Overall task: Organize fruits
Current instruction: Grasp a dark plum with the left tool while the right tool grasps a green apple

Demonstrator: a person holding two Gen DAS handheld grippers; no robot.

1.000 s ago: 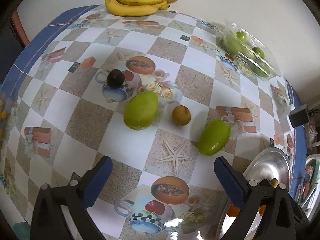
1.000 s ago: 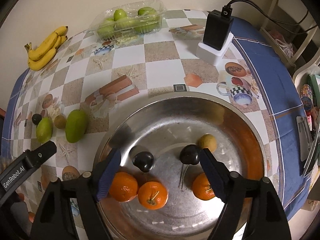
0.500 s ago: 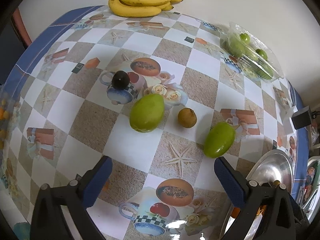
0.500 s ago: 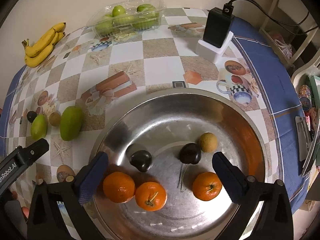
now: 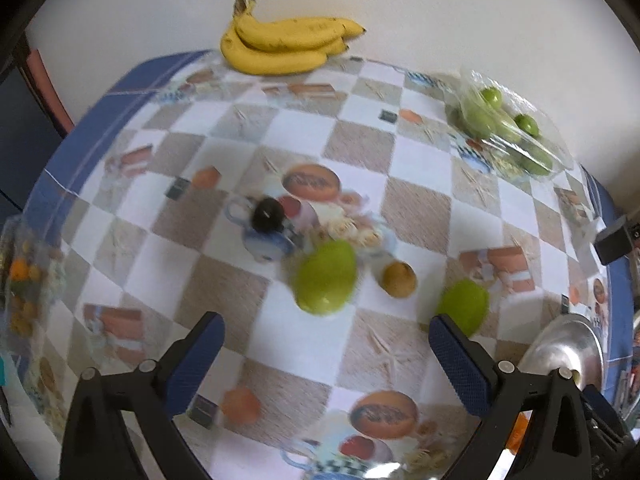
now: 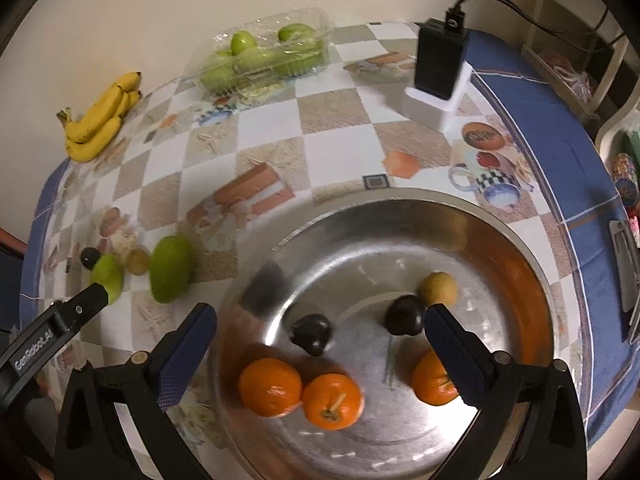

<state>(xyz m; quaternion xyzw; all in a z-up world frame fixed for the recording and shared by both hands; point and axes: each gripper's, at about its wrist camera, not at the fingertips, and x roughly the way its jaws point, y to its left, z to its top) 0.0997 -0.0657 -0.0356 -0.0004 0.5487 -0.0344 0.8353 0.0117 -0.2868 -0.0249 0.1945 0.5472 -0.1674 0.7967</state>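
Both hand-held grippers wide, empty

Left wrist view: bright, cool, smeared by motion blur. Right wrist view: dimmer, warmer, sharper, with glare on the steel bowl (both fisheye-curved, dark-cornered).

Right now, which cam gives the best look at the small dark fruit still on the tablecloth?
Left wrist: the small dark fruit sits unobstructed in mid-frame, though blurred. Right wrist shows it only small near the left edge, beside a green mango.
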